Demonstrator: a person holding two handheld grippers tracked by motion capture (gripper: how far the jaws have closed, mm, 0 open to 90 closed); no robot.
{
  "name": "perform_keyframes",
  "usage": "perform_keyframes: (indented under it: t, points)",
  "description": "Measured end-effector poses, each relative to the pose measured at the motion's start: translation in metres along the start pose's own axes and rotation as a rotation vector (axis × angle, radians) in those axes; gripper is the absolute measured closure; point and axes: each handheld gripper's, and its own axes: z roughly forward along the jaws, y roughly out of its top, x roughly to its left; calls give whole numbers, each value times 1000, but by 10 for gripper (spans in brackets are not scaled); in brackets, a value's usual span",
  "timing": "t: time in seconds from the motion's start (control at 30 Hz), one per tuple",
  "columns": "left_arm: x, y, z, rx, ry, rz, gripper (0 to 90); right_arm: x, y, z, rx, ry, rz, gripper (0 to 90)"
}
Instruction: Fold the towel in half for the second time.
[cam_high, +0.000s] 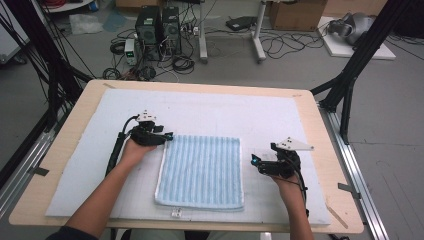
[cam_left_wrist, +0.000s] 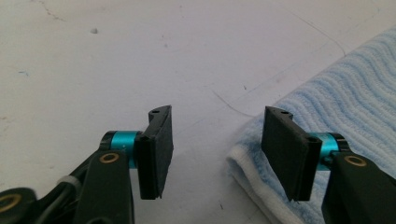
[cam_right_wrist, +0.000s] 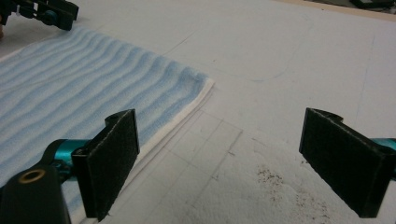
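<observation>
Grippers flank a folded towel on the padded counter, with the left one set at its far corner.

The blue striped towel (cam_high: 201, 171) lies flat in 2 layers in the middle of the white mat (cam_high: 80, 170) covering the counter (cam_high: 65, 135), placed where both hands can reach it. The left gripper (cam_left_wrist: 216, 149) sits low at the towel's far left corner, its jaws spread and pinching nothing; 1 jaw stands over the cloth and the other over bare mat, a stance that appears meant to straddle the white hem. The right gripper (cam_right_wrist: 215, 164) hangs just beside the towel's right edge, jaws spread wide and empty, seemingly waiting for its own hold.
</observation>
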Motion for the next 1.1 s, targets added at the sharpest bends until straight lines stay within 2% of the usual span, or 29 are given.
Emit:
perform_keyframes:
  t: [0.1,0.2,0.3,0.43,0.5,0.57,0.73,0.83,0.97,1.1]
  points:
    - [-2,0,1,8,-12,25,486,0,0,1,3,0,-5,112]
    - [-7,0,1,24,-49,72,536,1,0,1,7,1,-8,112]
    - [-11,-1,2,47,-72,96,582,1,0,1,11,-1,0,112]
    - [-15,-1,4,66,-83,123,721,1,0,1,12,-1,-3,112]
    - [-14,-2,4,71,-94,112,799,1,-1,1,16,0,-6,113]
    - [-14,-2,4,73,-100,91,836,1,-1,2,17,0,-8,113]
    - [-13,-2,4,70,-101,65,847,2,-1,3,18,9,-5,112]
    - [-12,-2,4,69,-105,36,845,4,1,8,15,25,3,112]
    - [-10,-2,4,71,-110,0,844,7,5,20,26,41,39,112]
    - [-10,-3,4,69,-114,-9,845,10,10,34,69,64,12,112]
